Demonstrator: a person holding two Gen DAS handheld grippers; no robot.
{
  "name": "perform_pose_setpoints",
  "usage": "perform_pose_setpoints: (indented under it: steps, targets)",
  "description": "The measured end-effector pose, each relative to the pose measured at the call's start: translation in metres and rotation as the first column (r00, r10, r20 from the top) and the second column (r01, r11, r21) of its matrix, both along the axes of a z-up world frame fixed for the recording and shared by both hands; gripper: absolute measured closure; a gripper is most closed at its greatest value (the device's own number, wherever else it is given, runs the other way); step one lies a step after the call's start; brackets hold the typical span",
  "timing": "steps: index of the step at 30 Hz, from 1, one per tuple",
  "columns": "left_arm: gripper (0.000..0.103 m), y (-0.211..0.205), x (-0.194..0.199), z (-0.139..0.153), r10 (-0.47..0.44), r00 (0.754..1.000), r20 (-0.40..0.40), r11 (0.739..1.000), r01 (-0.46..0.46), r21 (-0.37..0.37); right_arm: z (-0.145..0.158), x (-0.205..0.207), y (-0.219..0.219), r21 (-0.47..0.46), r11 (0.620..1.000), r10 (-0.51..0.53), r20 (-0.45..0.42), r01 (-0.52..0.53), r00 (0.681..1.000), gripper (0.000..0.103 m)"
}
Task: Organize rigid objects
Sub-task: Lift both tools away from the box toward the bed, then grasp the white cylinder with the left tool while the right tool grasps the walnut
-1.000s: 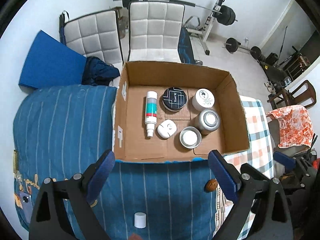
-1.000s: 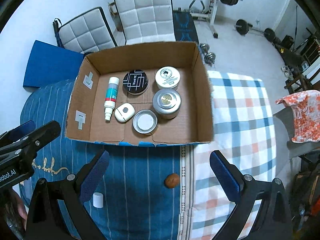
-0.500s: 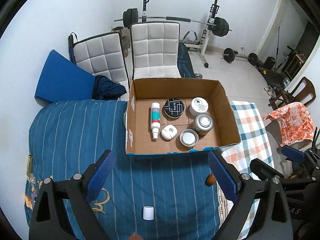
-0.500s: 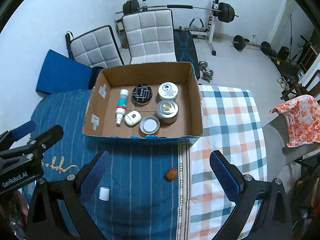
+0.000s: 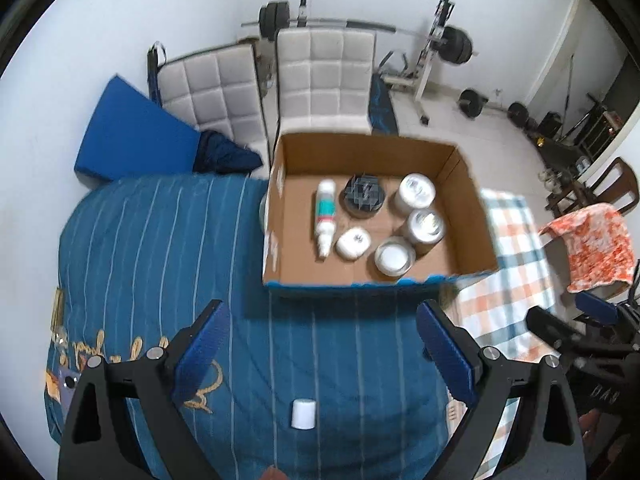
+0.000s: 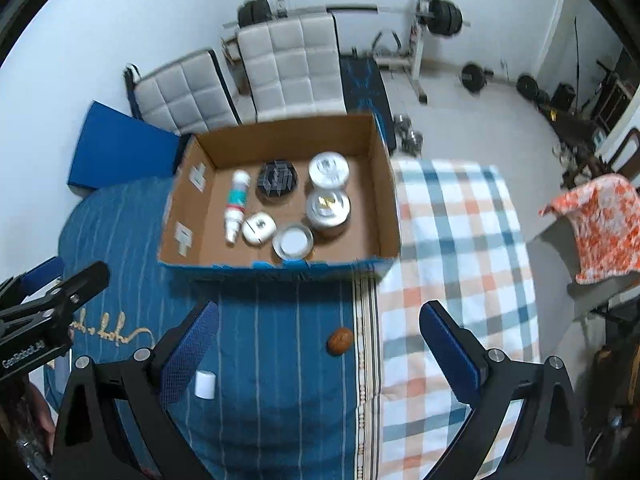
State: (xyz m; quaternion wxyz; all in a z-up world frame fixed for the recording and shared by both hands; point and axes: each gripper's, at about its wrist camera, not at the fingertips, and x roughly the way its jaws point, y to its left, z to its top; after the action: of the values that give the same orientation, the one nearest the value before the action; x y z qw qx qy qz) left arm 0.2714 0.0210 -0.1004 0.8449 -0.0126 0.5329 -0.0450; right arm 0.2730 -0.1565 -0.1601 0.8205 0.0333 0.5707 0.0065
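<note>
An open cardboard box (image 5: 468,192) (image 6: 384,200) sits on the bed and holds a white tube (image 5: 325,216) (image 6: 236,206), a black round tin (image 5: 363,196) (image 6: 277,180), two silver tins, a white-lidded jar (image 5: 416,191) (image 6: 328,168) and a small white case (image 5: 352,243) (image 6: 259,228). Loose on the blue striped cover lie a small white cylinder (image 5: 303,414) (image 6: 205,385) and a brown nut-like piece (image 6: 340,341). My left gripper (image 5: 320,352) hovers open above the cylinder. My right gripper (image 6: 320,350) hovers open over the brown piece. Neither holds anything.
A checked blanket (image 6: 452,248) covers the bed's right side. Two white padded chairs (image 5: 320,76) and a blue mat (image 5: 128,140) stand behind the box. Weight equipment (image 6: 432,12) lines the far wall. An orange patterned cloth (image 5: 592,244) drapes a chair on the right.
Both grippers have drawn back and up from the box, so it looks smaller and farther. The white cylinder now sits further inside the left wrist view.
</note>
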Motion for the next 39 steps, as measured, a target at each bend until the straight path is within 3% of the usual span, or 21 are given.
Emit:
perform_pose_setpoints:
  steps: [7,13,16,17,21,23,26,28,39]
  targets:
    - [0.007,0.010,-0.005,-0.096,0.025,0.985,-0.172,0.997,-0.012,0.076,-0.106,0.010,-0.027,0.013,0.998,-0.061,-0.208,0.065,0.976,0.001]
    - [0.009,0.023,-0.023,-0.195,0.032,0.917,-0.398,0.999,-0.014,0.047,-0.186,0.008,-0.039,0.021,0.992,-0.109,-0.342,0.123,0.933,0.001]
    - [0.025,0.028,-0.034,-0.230,0.037,0.884,-0.466,0.999,-0.022,0.037,-0.215,0.012,-0.040,0.035,0.987,-0.130,-0.375,0.154,0.918,0.005]
    - [0.026,0.028,-0.038,-0.241,0.038,0.872,-0.487,0.999,-0.024,0.036,-0.222,0.013,-0.039,0.034,0.987,-0.133,-0.379,0.158,0.916,0.008]
    - [0.048,0.020,-0.049,-0.269,0.019,0.845,-0.534,0.999,-0.003,0.032,-0.251,0.022,-0.031,0.029,0.985,-0.143,-0.411,0.169,0.900,0.033]
    - [0.051,0.014,-0.053,-0.281,0.009,0.831,-0.556,0.999,0.013,0.036,-0.262,0.024,-0.027,0.020,0.986,-0.141,-0.433,0.166,0.891,0.048]
    - [0.066,0.004,-0.057,-0.282,-0.002,0.851,-0.525,0.995,0.053,0.083,-0.264,0.025,-0.017,-0.016,0.990,-0.136,-0.424,0.143,0.896,0.065]
    - [0.074,0.001,-0.059,-0.281,-0.001,0.854,-0.521,0.995,0.051,0.081,-0.263,0.021,-0.012,-0.025,0.992,-0.119,-0.432,0.120,0.894,0.065]
    - [0.074,-0.012,-0.076,-0.277,-0.022,0.850,-0.527,0.996,0.063,0.059,-0.267,-0.048,0.024,-0.011,1.000,0.011,-0.518,-0.019,0.855,0.065]
